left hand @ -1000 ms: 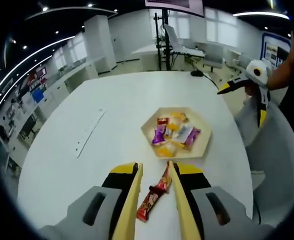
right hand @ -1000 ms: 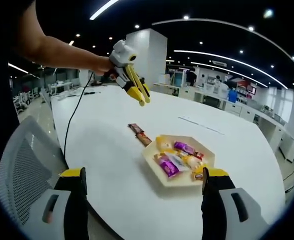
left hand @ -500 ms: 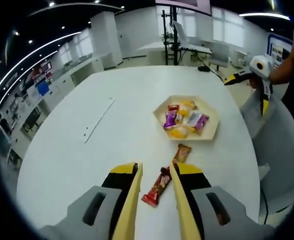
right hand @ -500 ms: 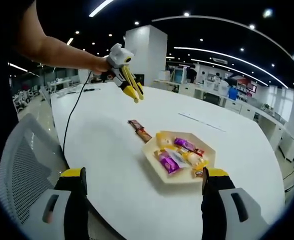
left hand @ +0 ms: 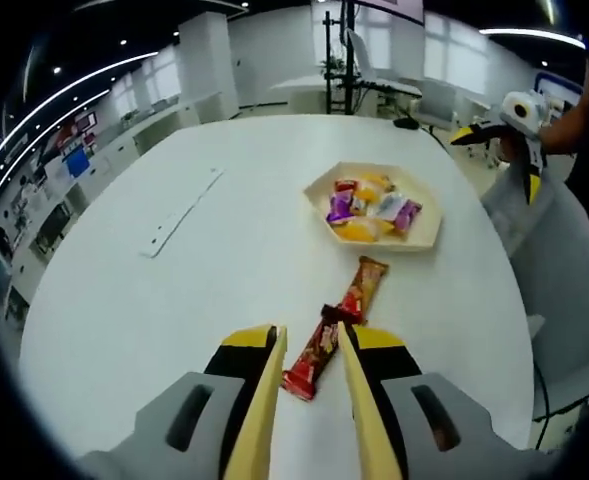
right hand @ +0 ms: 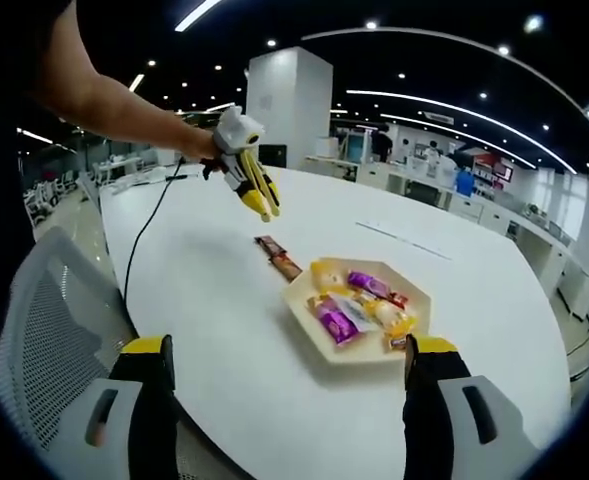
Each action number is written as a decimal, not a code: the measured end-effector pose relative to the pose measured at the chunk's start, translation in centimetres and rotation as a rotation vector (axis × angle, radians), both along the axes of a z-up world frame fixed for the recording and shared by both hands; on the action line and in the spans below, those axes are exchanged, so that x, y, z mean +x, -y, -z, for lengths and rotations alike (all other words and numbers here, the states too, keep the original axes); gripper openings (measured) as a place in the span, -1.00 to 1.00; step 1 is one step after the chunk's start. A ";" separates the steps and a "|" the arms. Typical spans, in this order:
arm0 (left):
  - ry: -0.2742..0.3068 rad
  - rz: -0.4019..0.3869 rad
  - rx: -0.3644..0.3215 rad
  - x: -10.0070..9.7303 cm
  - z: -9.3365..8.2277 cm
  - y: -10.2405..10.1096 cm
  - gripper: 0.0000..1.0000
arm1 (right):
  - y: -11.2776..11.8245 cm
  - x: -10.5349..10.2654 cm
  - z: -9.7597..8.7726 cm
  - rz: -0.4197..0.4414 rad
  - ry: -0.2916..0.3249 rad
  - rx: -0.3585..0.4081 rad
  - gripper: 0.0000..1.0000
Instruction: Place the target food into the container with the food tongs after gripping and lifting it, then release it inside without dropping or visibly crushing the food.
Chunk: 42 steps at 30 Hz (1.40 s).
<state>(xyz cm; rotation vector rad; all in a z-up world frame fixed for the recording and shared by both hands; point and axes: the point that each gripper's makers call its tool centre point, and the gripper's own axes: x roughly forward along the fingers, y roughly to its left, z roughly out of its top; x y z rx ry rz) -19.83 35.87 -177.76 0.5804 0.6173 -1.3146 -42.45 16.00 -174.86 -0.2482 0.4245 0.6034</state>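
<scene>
Left gripper hovering slightly spread above two snack bars on the counter, hexagonal tray lying beyond, right gripper staying wide open.

Your left gripper hides the near end of the red snack bar between its yellow jaws. The wrapper print on the snacks in the hexagonal tray is too small to read, and beside that tray the chair gets cut off.
</scene>
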 end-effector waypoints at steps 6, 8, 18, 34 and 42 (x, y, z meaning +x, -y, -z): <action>-0.002 0.025 0.033 -0.3 1.8 -0.4 -0.51 | 0.1 0.0 0.1 0.003 -0.004 -0.001 0.87; 0.004 0.035 0.047 -0.2 2.4 -0.4 -0.51 | 0.1 0.0 0.1 0.005 -0.008 0.001 0.87; 0.001 0.072 0.096 0.1 4.3 0.0 -0.51 | 0.3 0.1 0.1 0.011 -0.007 -0.008 0.86; -0.041 0.062 0.170 -1.1 5.0 -0.8 -0.49 | 0.1 0.0 0.3 0.002 -0.013 -0.009 0.85; -0.033 0.061 0.186 -1.2 5.3 -0.3 -0.50 | 0.1 -0.1 0.4 -0.001 -0.017 -0.015 0.85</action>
